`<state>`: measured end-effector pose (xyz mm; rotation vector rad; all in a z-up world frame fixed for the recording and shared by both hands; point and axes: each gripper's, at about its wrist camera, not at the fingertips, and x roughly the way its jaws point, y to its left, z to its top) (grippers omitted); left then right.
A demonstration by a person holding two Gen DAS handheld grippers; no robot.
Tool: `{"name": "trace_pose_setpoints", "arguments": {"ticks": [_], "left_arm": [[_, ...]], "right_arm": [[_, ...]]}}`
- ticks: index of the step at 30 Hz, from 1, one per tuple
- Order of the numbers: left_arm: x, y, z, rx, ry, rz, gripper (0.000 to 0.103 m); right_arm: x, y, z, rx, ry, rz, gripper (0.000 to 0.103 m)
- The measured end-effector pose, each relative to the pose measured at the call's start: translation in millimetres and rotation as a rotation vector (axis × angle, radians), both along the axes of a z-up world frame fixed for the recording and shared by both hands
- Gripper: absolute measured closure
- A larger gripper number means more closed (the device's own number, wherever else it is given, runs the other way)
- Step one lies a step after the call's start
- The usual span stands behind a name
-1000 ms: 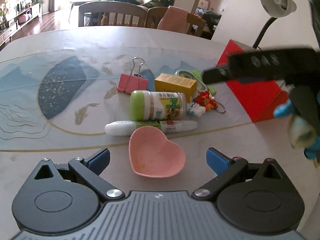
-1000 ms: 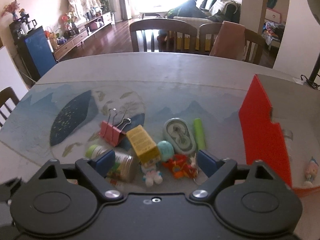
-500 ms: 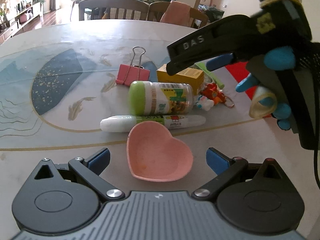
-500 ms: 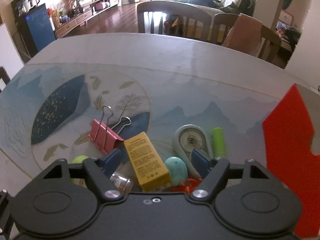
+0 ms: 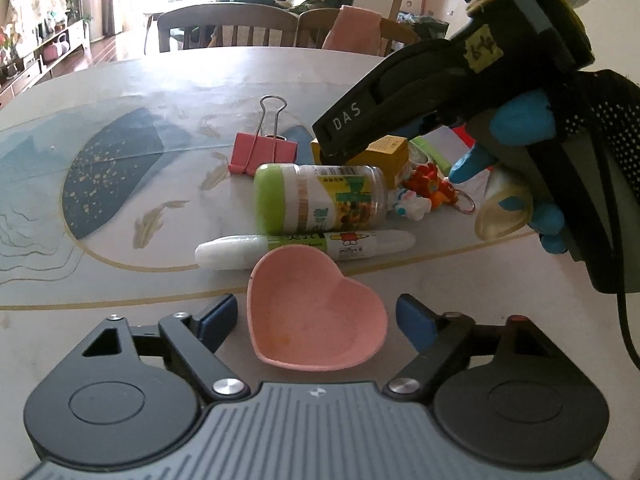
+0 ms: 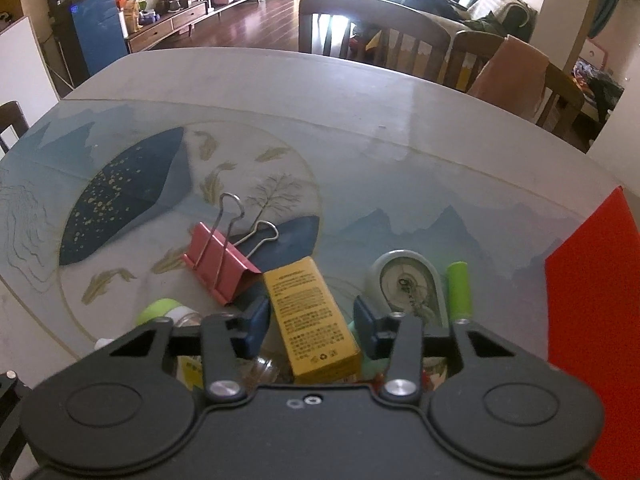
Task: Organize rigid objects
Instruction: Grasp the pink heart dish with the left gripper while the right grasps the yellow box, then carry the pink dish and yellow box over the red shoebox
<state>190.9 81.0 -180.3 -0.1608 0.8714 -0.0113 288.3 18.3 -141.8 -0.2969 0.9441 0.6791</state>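
A pink heart-shaped dish [image 5: 316,312] lies on the table between the fingers of my left gripper [image 5: 316,320]. Its jaws are closing, and a thin gap still shows on each side of the dish. My right gripper [image 6: 311,320] reaches down over the pile, its jaws closing around a yellow box [image 6: 312,312]. The left pad is at the box's edge, while the right pad stands slightly off it. In the left wrist view the right gripper's black finger covers part of the yellow box [image 5: 386,152].
Behind the dish lie a white marker [image 5: 304,246], a green-capped bottle [image 5: 320,200], a pink binder clip [image 6: 220,268] and a red toy keychain [image 5: 432,192]. A correction tape [image 6: 408,284], a green tube [image 6: 459,288] and a red box [image 6: 592,300] are at the right. Chairs [image 5: 228,28] line the far edge.
The right gripper came in from the right, sank over the pile and narrowed its jaws around the yellow box. The left jaws drew in toward the pink dish.
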Motion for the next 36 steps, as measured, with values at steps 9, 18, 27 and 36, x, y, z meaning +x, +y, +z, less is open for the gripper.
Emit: {"name": "trace_pose_setpoints", "arguments": {"ticks": [9,18,27,36], "left_arm": [[-1,0,1,0.008,-0.001,0.020,0.031],[-3,1,6,-0.026,0.009,0.035,0.031],[-10,-4,34,-0.084,-0.004,0.053,0.031],[-7,-20,82,-0.092,-0.042,0.025,0.031]], "right_arm": [[-3,-7,7,0.023,-0.027,-0.013,0.074],[-14,-31,27,0.084,-0.031,-0.031,0.074],[-35,-73,63,0.156,-0.030,-0.026,0.074],[-45,-126,101,0.240,-0.048,-0.068,0.074]]}}
